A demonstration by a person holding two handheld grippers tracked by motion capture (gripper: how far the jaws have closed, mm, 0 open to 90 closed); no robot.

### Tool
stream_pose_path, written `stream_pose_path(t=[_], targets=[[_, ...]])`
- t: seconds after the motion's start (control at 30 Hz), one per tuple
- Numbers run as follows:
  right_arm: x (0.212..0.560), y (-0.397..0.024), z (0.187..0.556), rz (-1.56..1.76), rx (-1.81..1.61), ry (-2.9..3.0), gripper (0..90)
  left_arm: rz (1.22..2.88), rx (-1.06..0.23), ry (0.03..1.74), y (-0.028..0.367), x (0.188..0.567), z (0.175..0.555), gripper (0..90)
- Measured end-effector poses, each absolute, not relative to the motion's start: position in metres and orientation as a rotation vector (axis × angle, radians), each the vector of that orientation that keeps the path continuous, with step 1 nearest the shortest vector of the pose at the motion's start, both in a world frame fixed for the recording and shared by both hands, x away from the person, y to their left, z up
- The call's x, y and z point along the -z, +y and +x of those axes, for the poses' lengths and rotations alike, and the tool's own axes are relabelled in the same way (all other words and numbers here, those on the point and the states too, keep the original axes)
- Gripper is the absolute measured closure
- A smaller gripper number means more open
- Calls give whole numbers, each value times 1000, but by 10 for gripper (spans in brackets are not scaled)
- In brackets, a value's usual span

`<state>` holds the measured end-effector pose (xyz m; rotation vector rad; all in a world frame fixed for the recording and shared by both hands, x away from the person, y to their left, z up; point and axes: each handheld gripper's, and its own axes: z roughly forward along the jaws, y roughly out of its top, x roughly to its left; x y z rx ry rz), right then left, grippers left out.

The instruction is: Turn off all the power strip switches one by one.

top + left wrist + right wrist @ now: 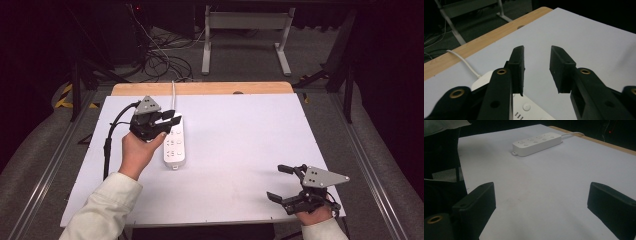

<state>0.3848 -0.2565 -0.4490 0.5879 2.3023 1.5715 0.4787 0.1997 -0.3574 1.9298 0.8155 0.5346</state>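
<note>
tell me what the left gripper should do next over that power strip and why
Probably lower the left gripper a little onto the white power strip. Its jaws stand open above the strip's far end, near the white cord, holding nothing, while the open right gripper sits far off.

A long white power strip [175, 141] of smooth, faintly glossy plastic lies at the left of a matt white table surface [240, 150], whose far edge is a bare strip of light wood [200, 88]. Both the left gripper [169, 118] and the right gripper [281, 182] have matt black plastic jaws, brass-coloured metal rivets and a grey metal-looking plate. Pale cloth sleeves [107, 207] cover the person's forearms.
</note>
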Motion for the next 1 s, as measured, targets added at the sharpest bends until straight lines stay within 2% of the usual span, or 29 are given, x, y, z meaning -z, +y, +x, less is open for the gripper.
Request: stream_pose_path(t=[0.17,0.5,0.67,0.73,0.87,1.0], targets=[[449,-256,385,587,-1566,2302,86,1895,-534,753,210,364,450,491],[449,-254,384,590,-1566,2303,86,1817,-520,727,241,404,397,315],[448,-254,383,583,-1565,2304,85,1869,-475,742,252,429,375,277],[448,-255,382,582,-1564,2306,85,1916,-508,757,256,438,367,242],[449,-254,383,585,-1565,2311,85,1889,-496,788,264,453,357,234],[449,-253,384,583,-1559,2315,86,1878,-560,757,269,457,352,204]])
